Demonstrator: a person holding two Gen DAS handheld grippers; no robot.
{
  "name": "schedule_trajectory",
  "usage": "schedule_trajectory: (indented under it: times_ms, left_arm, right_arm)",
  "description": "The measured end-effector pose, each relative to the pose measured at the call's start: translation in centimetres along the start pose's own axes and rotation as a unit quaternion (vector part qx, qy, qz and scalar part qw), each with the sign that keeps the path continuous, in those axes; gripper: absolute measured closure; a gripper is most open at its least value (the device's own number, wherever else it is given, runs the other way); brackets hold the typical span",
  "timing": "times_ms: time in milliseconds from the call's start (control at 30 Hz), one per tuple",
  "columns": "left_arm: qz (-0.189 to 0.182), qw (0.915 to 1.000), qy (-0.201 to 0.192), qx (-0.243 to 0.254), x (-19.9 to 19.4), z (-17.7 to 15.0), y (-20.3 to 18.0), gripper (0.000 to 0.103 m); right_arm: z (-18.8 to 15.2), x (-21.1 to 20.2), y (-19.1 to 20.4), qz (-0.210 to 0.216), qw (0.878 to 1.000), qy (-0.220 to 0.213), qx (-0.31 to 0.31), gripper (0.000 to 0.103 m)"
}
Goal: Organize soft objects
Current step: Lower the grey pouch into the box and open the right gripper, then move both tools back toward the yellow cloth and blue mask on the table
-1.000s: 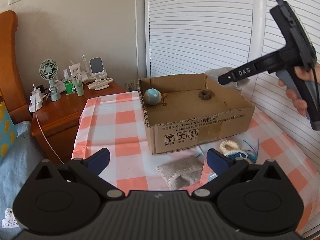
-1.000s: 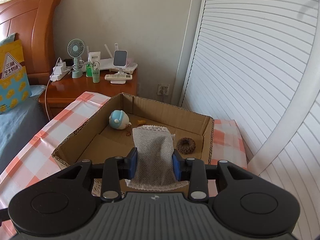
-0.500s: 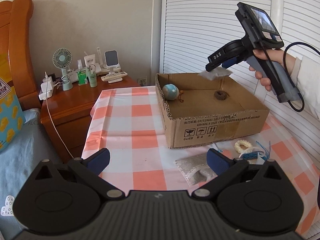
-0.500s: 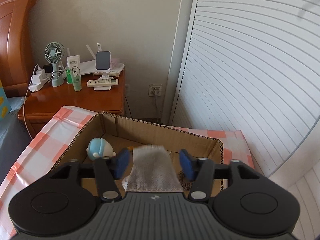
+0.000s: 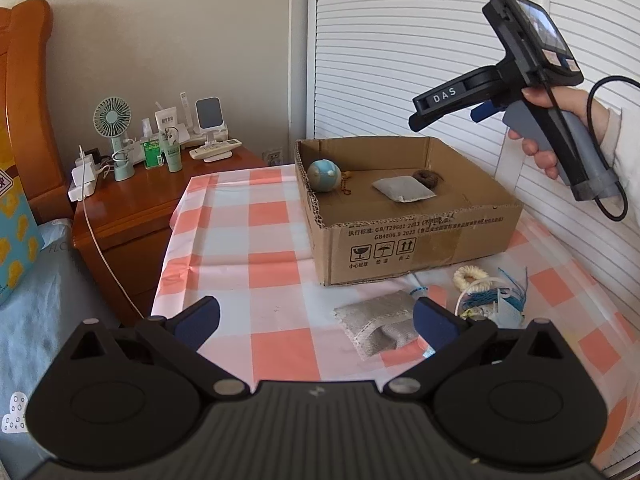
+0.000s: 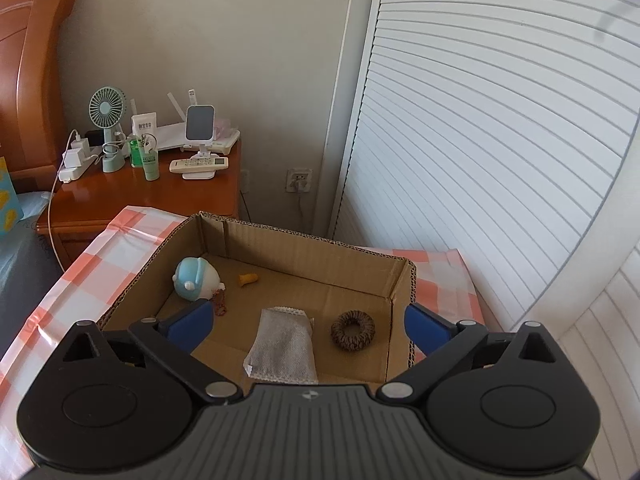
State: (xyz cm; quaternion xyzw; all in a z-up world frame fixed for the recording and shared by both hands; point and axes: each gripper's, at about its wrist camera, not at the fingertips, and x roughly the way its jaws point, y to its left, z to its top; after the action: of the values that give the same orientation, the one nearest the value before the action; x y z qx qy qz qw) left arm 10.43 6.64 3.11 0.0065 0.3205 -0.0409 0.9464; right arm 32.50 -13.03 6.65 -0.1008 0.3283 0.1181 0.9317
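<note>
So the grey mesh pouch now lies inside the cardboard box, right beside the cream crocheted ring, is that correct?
Not quite: the ring beside the grey mesh pouch inside the cardboard box is a dark brown woven ring, as the right wrist view shows. The cream crocheted ring lies outside on the checked tablecloth.

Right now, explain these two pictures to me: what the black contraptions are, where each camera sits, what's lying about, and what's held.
Each view comes from a camera riding on a hand-held two-finger gripper. The left gripper hangs open over the checked tablecloth, near a grey pouch and a string tangle. The left view also shows a hand holding the right gripper above the cardboard box. Its jaws are opening, with nothing between them. In the box lie another pouch, a blue ball toy and a brown ring.
</note>
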Motion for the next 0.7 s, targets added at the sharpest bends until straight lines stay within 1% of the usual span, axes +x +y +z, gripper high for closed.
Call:
schedule_trajectory:
  times_ms: [133,333,533,600,700]
  left_arm:
    - [-0.001,1.0,0.0,0.01,-0.6,-0.1,-0.5,0.001]
    - [-0.002,0.9995,0.004,0.03,-1.4,-0.5,-1.5,0.001]
    - [-0.001,0.9993,0.012,0.035,-1.9,-1.0,-1.9,0.001]
    - [-0.003,0.9992,0.011,0.038,-2.1,-1.2,-2.0,0.001]
    - [-0.007,0.9991,0.011,0.042,-2.4,-1.4,-2.3,0.001]
  right_arm:
    - [-1.4,-2.3,-0.1,0.0,1.0,-0.005,-0.001,0.0]
    - [-4.7,-5.9,0.2,0.0,1.0,-0.014,-0.005,0.0]
    - [-9.9,-9.1,0.0,0.009,1.0,-0.007,0.022,0.0]
    - [-12.0,-9.8,0.0,0.014,0.999,0.003,0.034,0.0]
    - [-15.2,-10.4,0.5,0.012,0.999,0.021,0.031,0.0]
